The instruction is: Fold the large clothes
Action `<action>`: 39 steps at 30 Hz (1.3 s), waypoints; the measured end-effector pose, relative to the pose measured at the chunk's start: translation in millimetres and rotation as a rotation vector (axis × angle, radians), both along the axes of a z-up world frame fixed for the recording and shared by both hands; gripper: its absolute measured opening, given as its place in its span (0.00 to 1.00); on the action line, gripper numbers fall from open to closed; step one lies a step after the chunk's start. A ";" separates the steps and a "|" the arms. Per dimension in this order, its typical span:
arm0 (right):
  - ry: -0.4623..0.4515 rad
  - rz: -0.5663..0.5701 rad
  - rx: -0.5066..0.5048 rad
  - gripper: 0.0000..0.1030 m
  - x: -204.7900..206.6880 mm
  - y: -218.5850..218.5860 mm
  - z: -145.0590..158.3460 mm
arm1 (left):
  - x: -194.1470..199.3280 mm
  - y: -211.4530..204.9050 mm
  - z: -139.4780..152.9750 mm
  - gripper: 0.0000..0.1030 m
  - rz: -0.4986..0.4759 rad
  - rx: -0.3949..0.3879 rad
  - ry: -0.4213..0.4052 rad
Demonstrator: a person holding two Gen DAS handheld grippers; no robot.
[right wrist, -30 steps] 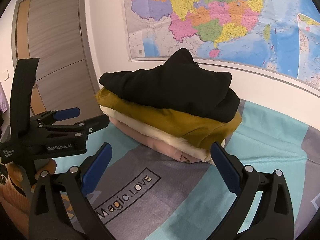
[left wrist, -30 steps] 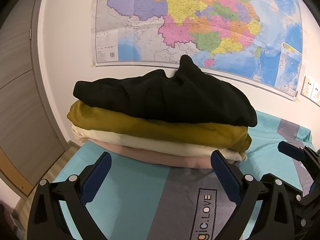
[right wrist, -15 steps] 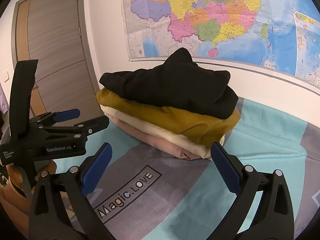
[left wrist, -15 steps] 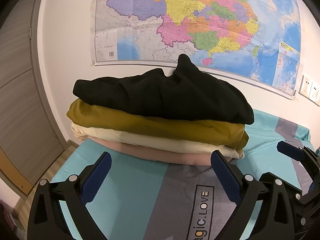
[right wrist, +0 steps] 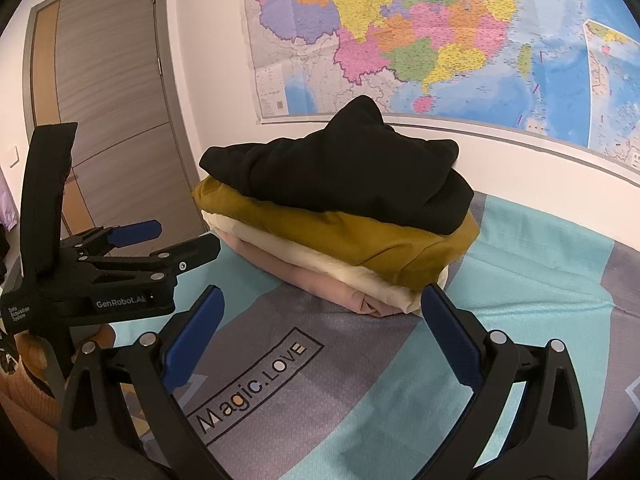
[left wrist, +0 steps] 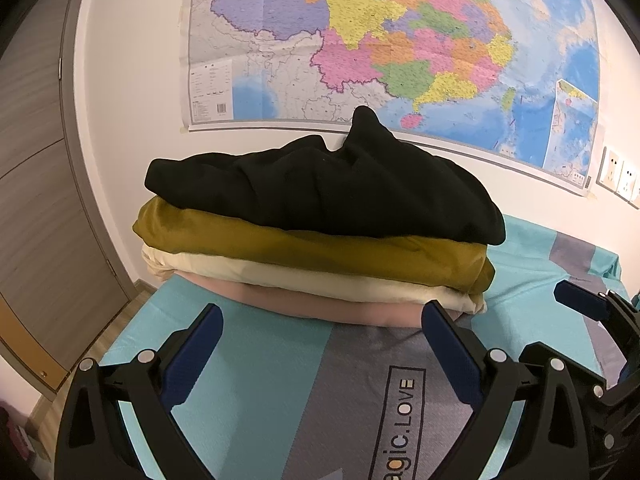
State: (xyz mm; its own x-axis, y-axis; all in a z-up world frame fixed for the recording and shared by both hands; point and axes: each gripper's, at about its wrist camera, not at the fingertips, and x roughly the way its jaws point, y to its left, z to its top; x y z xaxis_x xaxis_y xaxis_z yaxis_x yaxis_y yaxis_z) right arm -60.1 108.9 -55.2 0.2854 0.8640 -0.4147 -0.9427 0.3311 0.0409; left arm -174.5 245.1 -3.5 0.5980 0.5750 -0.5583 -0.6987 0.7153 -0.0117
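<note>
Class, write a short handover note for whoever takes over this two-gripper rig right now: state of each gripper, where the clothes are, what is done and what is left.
Left gripper: open, holding nothing, above the bedspread facing the stack.
Right gripper: open, holding nothing, beside the left one.
Clothes: four folded garments stacked on the bedspread below the wall map: black garment on top, then mustard garment, cream garment, pink garment at the bottom.
Done: all four lie folded and stacked.
Left: no unfolded garment is in view; perhaps flatten the black garment's raised peak.
</note>
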 end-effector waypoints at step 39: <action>0.009 -0.007 0.005 0.94 -3.1 0.6 0.0 | -2.2 -0.8 -4.1 0.93 0.002 -0.015 0.008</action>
State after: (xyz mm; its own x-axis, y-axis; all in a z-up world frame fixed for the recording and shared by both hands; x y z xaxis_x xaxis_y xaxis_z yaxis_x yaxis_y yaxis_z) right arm -63.2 109.5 -55.2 0.2879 0.8640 -0.4130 -0.9399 0.3377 0.0512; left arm -176.7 244.3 -7.5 0.5927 0.5678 -0.5712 -0.7001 0.7138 -0.0168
